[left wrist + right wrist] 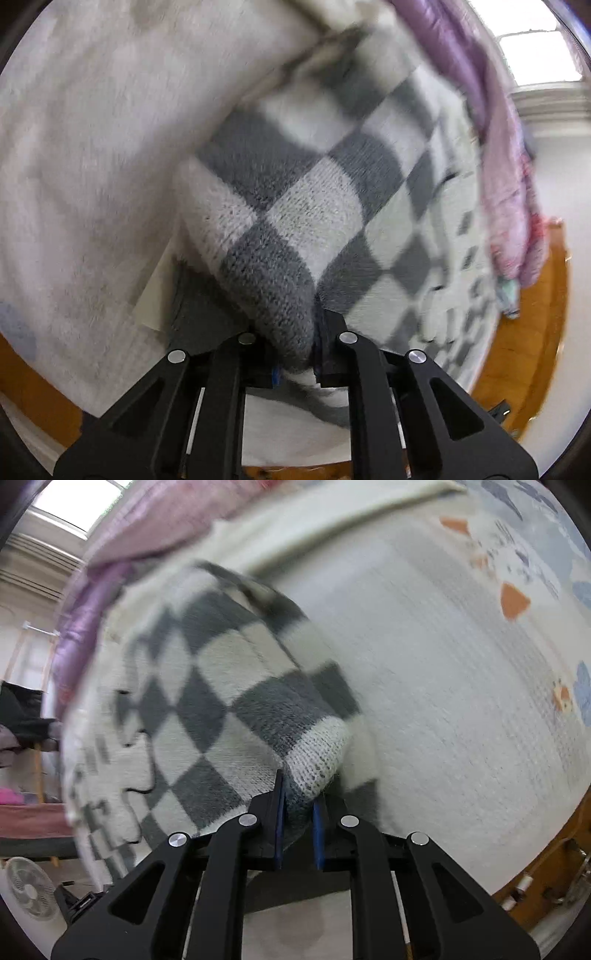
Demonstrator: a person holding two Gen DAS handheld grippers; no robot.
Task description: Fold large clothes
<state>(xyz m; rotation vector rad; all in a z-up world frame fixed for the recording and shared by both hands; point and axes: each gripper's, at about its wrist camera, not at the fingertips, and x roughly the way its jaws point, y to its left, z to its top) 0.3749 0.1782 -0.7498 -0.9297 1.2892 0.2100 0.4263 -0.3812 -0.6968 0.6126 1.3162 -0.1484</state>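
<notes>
A bunched edge of the checkered sweater [295, 206] is pinched between the closed fingers [328, 343] of the left gripper [295, 354], the knit squeezed into a thick wad that runs down behind them. In the right wrist view the sweater [207, 709] is clamped in the same way by the right gripper [299, 823], whose blue-padded fingers [279, 812] are shut on a folded corner. From both grips the grey and white fabric stretches away and sags between them, which suggests it is held at two points so that a straight edge can be carried over for a fold; much of the cloth is blurred, so it is probably in motion. Below and beside the sweater a pale white blanket [443, 701] is spread, apparently as the surface for laying it flat, on what looks like a bed rather than a desk. Beyond the sweater a purple quilted garment [491, 110] lies heaped, likely set aside. Past the blanket's edge an orange wooden floor [524, 339] shows. The fold is judged to be under way, not yet laid down.
</notes>
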